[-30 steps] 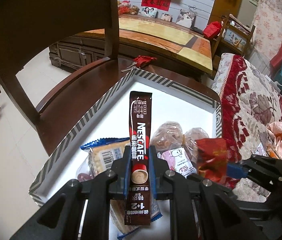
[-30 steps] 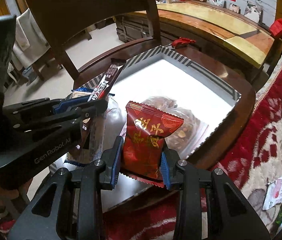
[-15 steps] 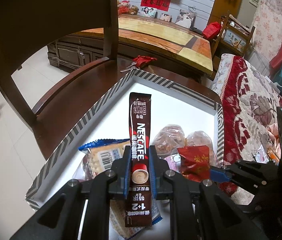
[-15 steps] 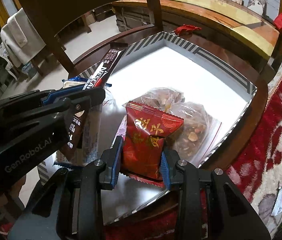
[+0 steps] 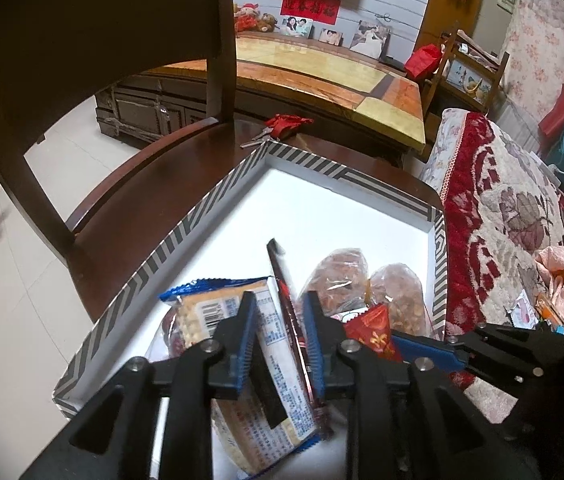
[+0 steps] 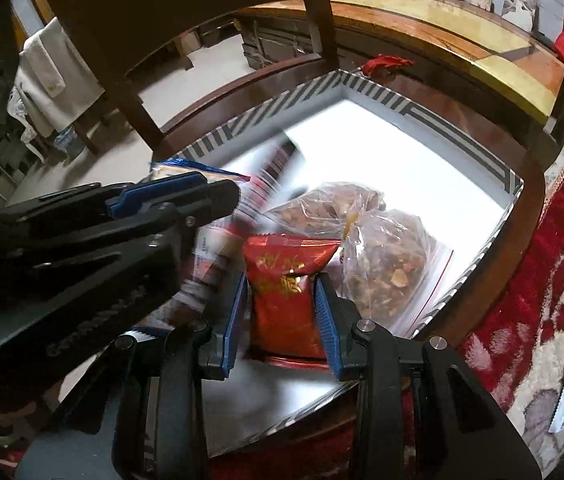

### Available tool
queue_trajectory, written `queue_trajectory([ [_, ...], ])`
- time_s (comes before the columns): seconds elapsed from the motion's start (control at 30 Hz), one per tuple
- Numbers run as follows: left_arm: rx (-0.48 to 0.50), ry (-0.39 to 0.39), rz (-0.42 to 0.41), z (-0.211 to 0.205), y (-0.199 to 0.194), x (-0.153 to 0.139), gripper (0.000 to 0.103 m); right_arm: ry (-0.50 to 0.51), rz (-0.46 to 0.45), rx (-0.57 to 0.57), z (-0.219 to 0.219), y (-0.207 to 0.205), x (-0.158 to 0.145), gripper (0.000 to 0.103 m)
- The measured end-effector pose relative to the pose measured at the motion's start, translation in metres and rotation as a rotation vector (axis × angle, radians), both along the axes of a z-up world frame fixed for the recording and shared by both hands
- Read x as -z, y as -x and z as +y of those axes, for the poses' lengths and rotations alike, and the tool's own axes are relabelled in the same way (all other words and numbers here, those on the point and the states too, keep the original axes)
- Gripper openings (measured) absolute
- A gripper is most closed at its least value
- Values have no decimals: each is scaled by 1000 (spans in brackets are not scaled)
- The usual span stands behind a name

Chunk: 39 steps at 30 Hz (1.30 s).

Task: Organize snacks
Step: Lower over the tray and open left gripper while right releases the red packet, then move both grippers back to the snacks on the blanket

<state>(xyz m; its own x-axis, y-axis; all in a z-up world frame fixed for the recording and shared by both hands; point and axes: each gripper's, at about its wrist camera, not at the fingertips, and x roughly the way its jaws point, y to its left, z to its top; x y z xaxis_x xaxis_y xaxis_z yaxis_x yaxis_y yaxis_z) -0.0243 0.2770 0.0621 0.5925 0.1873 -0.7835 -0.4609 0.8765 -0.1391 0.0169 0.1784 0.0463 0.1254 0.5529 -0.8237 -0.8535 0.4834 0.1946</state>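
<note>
Living room with a long yellow-topped cabinet (image 5: 322, 68) across the top of the frame and a red floral blanket (image 5: 502, 208) down the right side. Centre frame, a dark wooden chair seat (image 5: 130, 184) carrying a shallow white tray with a striped rim (image 5: 186, 236).

In the tray's lower half, largest first: two clear bags of nuts (image 5: 362, 280), lumpy and slack, best taken by the neck. Left of them a flat cracker pack (image 5: 242, 344), light but brittle inside, long axis running from bottom centre up toward the tray's left rim.

Next the red snack packet (image 6: 288, 292), pillow-shaped, glossy, probably slippery and light, standing upright with its crimped top edge toward the top of the frame. Clamped at mid-height by the right gripper (image 6: 282, 320), jaws partly open, pads against both sides.

Smallest, the coffee stick (image 5: 284, 292), narrow, light, fairly stiff along its length. Edge-on to the left wrist view, long axis from lower centre up toward the tray's middle, top end tipped slightly left. Blurred in the right wrist view.

Left gripper (image 5: 278, 332) just widened, jaws now moderately apart, stick loose between them near the right-hand pad, apparently released. For any regrasp, pinch across the flat faces near the middle.
</note>
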Motion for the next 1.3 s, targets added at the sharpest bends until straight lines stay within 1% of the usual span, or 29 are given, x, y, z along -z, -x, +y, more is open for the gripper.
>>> queue_trajectory([
  [0.03, 6, -1, -4, -1, 1, -1, 41, -3, -7, 0, -2, 2, -3, 34],
  [0.07, 13, -5, -11, -4, 1, -3, 53, -8, -10, 3, -3, 3, -5, 34],
  [0.1, 16, -15, -24, -6, 3, -5, 63, -16, -12, 7, -7, 4, -7, 34],
  [0.2, 5, -48, -72, -10, 13, -16, 74, -43, -19, 31, -21, 6, -14, 35],
  [0.23, 1, -50, -82, -10, 16, -19, 76, -51, -23, 41, -27, 7, -16, 35],
  [0.3, -11, -43, -112, -11, 23, -24, 83, -66, -22, 58, -41, 9, -19, 35],
  [0.37, -16, -43, -129, -13, 28, -27, 86, -79, -24, 78, -56, 11, -22, 35],
  [0.47, -27, -73, -159, -21, 35, -32, 90, -107, -25, 116, -82, 13, -27, 35],
  [0.6, -8, -95, -204, -40, 42, -40, 97, -119, -27, 145, -112, 19, -30, 35],
  [0.73, 21, -84, -228, -64, 43, -48, 98, -127, -40, 183, -149, 24, -30, 35],
  [0.9, 112, -89, -213, -103, 35, -51, 98, -114, -50, 266, -206, 29, -24, 35],
  [1.03, 189, -60, -189, -135, 24, -49, 98, -91, -69, 330, -248, 32, -18, 35],
  [1.13, 238, -47, -164, -160, 15, -44, 98, -76, -66, 393, -282, 31, -9, 35],
  [1.3, 324, -52, -117, -199, -3, -33, 98, -57, -49, 487, -327, 25, 7, 35],
])
